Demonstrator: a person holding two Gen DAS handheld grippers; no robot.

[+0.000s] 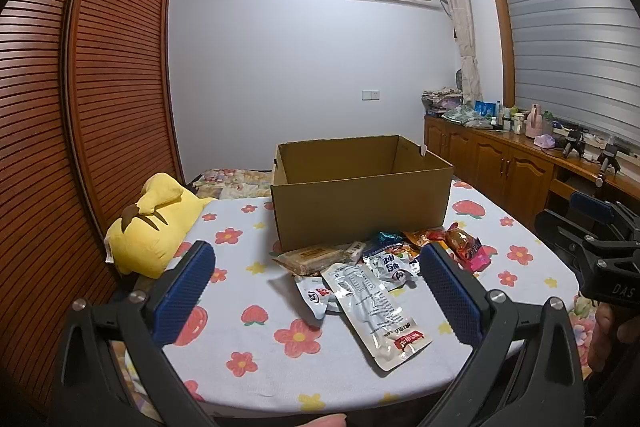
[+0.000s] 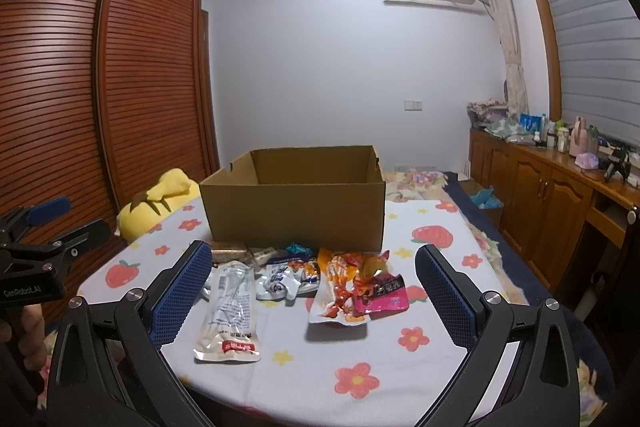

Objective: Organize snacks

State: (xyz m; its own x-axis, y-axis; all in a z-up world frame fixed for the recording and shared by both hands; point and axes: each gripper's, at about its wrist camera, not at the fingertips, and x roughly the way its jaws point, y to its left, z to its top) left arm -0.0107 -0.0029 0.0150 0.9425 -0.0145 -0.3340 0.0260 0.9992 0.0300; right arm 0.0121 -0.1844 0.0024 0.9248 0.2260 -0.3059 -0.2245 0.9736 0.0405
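Both pairs of tongs hang wide open and empty above the near edge of a flower-and-strawberry-print surface [image 1: 248,307]: the left tongs [image 1: 316,291] frame a long silver pouch [image 1: 376,311] lying flat with its red label toward the near edge, while the right tongs [image 2: 314,291] hover over an orange-and-clear sauce packet [image 2: 340,291] and, touching it on the right, a pink-and-black packet [image 2: 386,293]. Between the two groups lie smaller white-and-blue packets [image 2: 280,281], with a brown wrapped bar [image 1: 310,257] and a teal-wrapped sweet [image 1: 386,238] just beyond them. All the snacks sit loose in a heap directly in front of an open cardboard box [image 1: 356,199], which stands upright at the middle of the surface; none shows inside it from these angles. A yellow plush toy [image 1: 154,231] rests at the far left, beside slatted wooden wardrobe doors [image 1: 80,87].
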